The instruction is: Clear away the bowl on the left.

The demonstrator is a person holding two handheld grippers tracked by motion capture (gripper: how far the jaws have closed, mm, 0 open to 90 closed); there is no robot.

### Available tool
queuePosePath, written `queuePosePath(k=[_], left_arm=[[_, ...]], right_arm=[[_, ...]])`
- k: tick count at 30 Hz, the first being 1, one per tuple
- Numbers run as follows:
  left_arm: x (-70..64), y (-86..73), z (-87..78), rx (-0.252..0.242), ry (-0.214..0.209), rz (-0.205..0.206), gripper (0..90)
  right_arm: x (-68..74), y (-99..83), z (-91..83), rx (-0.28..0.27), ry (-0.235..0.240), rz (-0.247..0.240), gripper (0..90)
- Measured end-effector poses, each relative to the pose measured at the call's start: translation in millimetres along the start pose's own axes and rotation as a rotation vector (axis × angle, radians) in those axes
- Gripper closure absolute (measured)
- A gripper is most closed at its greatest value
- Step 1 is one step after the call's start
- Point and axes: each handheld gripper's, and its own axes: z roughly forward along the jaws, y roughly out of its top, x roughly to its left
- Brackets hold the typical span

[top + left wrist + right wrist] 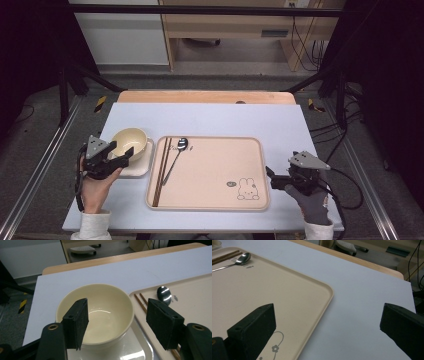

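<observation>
Sitting on a small white square dish [142,164] at the left of the table, the cream bowl [129,140] was round, deep and glossy, with a plain rim and nothing inside it but a curved highlight near its bottom. The left gripper [120,155] was at its near side with the jaws spread wide; in the left gripper view one black jaw stood in front of the bowl's [96,312] near-left rim and the other out past its right side, over the edge of the tray [195,290]. Whether either pad touched the bowl could not be told, and nothing was clamped.

The beige tray [210,172] lay just right of the dish, on the pale blue table cover [210,117]. It held a pair of brown chopsticks [162,170] along its left edge and a metal spoon [176,154] lying slantwise beside them, bowl end away from the person. A rabbit drawing [247,190] marked the near right corner.

The right gripper [272,177] was held near the tray's right edge, well apart from the bowl, jaws wide and holding nothing. The right gripper view showed a small flower print [275,348] on the tray between its jaws, one jaw over the tray and one over the cover. The high view alone took in the person's two hands and the wooden table edge [205,96] beyond the cover.
</observation>
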Motion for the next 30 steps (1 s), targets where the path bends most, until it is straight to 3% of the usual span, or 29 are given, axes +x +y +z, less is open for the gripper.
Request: queuePosePath(k=[10, 18, 27, 30], left_arm=[[22.5, -2.2, 7.6, 0.024, 0.068, -0.034, 30.2], [39.8, -7.1, 27.4, 0.094, 0.122, -0.055, 29.9], [51.0, -12.6, 39.5, 0.119, 0.108, -0.093, 33.7], [53.2, -15.5, 44.9, 0.147, 0.103, -0.093, 36.8]], right_arm=[[2.3, -0.4, 1.8, 0.005, 0.006, -0.005, 0.6], [2.8, -0.5, 2.1, 0.007, 0.003, -0.007, 0.7], [3.5, -0.7, 3.6, 0.012, 0.006, -0.008, 0.7], [4.6, -1.0, 5.3, 0.014, 0.007, -0.01, 0.7]])
